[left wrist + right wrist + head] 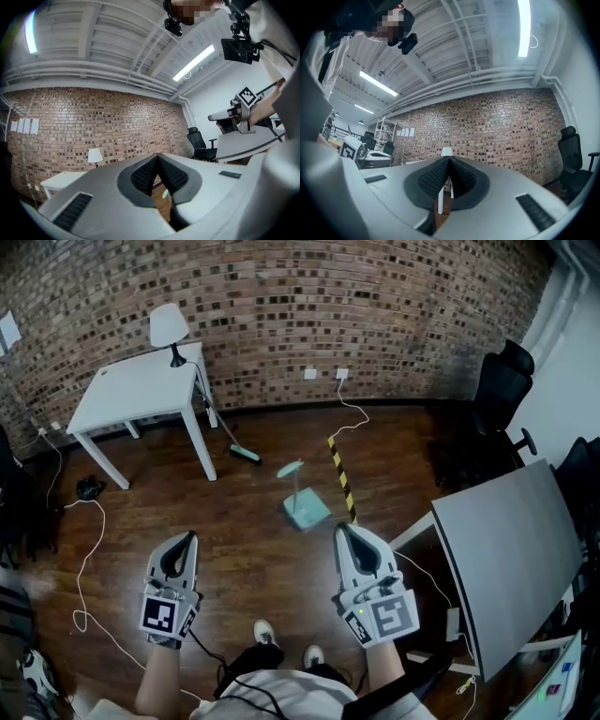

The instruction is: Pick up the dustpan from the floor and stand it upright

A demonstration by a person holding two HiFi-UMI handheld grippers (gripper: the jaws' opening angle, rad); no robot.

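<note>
Dark wood floor before brick wall. Teal dustpan stands on floor just beside yellow-black tape strip, handle up, ahead of both grippers, touched by neither. Left gripper clenched, empty. Right gripper clenched, empty. Broom head on floor near white table.

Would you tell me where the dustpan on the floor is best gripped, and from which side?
Probably the dustpan by its thin pole handle, near the wider top end, coming from the person's side: the pole suits narrow jaws, the rest is broad and flat.
</note>
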